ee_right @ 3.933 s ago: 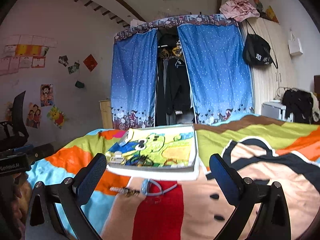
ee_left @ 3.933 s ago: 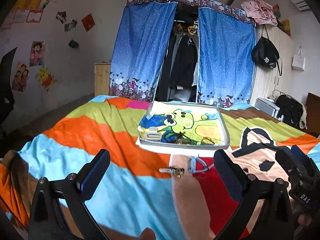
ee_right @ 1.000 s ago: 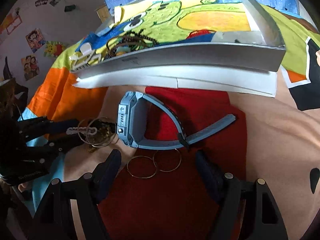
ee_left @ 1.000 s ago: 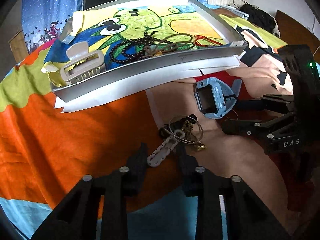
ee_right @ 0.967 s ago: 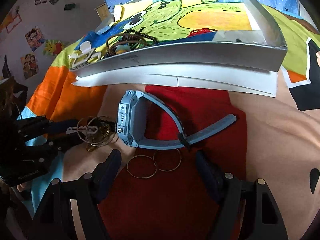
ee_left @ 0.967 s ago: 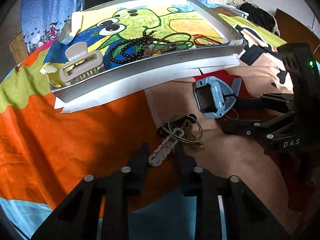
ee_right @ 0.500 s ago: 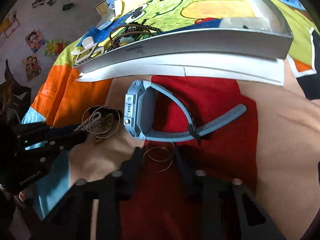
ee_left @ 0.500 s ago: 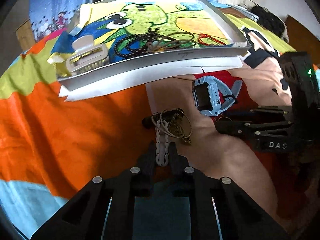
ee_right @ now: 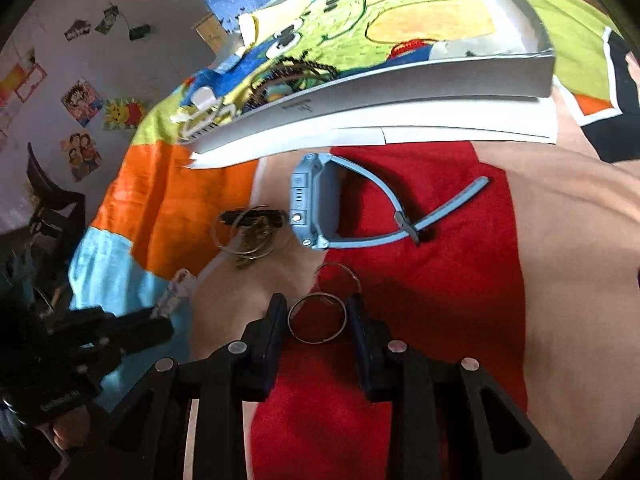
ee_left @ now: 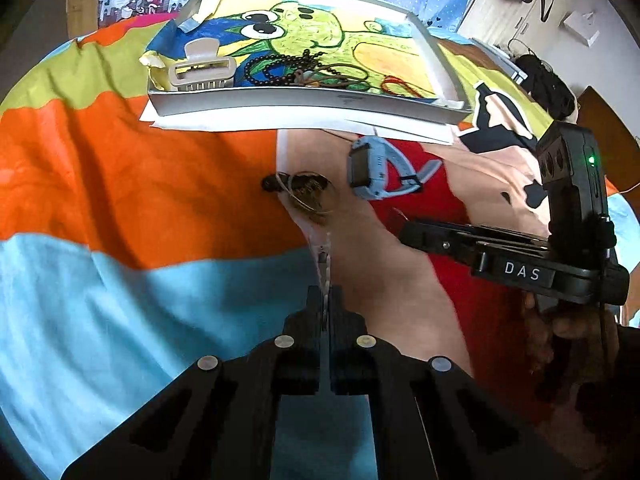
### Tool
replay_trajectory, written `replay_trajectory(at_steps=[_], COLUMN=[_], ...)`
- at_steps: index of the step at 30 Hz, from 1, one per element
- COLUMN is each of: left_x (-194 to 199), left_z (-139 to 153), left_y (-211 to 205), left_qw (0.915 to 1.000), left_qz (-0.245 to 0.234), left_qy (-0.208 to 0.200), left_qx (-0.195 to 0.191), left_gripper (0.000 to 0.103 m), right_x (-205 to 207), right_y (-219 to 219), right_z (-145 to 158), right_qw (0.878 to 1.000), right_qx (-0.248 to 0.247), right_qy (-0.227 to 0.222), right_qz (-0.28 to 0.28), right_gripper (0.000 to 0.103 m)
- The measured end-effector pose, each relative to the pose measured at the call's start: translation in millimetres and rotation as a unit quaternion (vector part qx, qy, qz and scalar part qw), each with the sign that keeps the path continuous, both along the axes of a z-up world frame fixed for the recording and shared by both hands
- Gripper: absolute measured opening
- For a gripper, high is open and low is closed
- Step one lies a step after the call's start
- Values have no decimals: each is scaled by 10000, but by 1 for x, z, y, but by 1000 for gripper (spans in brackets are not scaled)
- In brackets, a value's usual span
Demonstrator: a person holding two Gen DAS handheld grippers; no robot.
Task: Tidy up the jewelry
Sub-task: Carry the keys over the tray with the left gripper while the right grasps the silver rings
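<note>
My left gripper [ee_left: 325,300] is shut on a white link bracelet [ee_left: 323,258] and holds it stretched back from a tangle of thin bangles and brass bits [ee_left: 308,194] on the bedspread. In the right wrist view the bracelet [ee_right: 180,286] runs from the left gripper's tip to that tangle [ee_right: 250,232]. My right gripper [ee_right: 318,320] is open, its fingers on either side of two thin metal rings [ee_right: 318,318] on the red patch. A blue watch [ee_right: 316,210] lies just beyond; it also shows in the left wrist view [ee_left: 370,168].
A shallow grey tray [ee_left: 304,102] on white paper lies beyond and holds a beige hair claw [ee_left: 202,68], dark beads [ee_left: 276,68] and a red cord [ee_left: 400,86]. The striped bedspread [ee_left: 120,184] lies under everything. The right gripper's body [ee_left: 520,256] sits to the right of the left one.
My left gripper has closed on the white bracelet and pulled it back toward me. My right gripper has narrowed around the two rings and moved onto them.
</note>
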State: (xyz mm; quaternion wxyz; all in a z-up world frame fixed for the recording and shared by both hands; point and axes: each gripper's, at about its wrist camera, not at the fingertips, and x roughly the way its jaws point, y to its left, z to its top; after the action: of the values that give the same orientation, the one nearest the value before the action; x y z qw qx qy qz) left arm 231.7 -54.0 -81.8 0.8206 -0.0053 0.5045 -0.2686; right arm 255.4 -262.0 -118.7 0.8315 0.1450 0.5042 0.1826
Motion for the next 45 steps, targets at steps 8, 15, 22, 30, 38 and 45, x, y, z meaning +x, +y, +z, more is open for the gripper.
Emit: replay_trajectory(at_steps=[8,15,22,30,38,45], left_x=[-27,-30,6,84,147,159], left_z=[12,38,55,66,40,13], left_y=[-6,-15,-21,-29,-44,-69], left_qw=[9997,9954,9892,9839,9872,9934], left_qz=[106,202,388,571,676,473], left_qy=[-236,-904,-1215,-1353,-1012,-866], left_qx=[-25,-243,-717,-1020,-1028,-581], left_gripper=[1,1,1,1,1,1], right_x=[-28,-40,-36,22,74,85], right_y=[15,18,3,-36,-49,-57], right_z=[29,59,86,97,66,39], right_qw=[9981,9902,9733,9566,9594,9668], right_qx=[-169,-96,-137,-297,-595,-825], right_qy=[-547,-1375,-2276,-2743,-2537,-2115], right_qz=[225,213,-264,-933,-1077,-1172], right_gripper=[29,29,29,29,29,29])
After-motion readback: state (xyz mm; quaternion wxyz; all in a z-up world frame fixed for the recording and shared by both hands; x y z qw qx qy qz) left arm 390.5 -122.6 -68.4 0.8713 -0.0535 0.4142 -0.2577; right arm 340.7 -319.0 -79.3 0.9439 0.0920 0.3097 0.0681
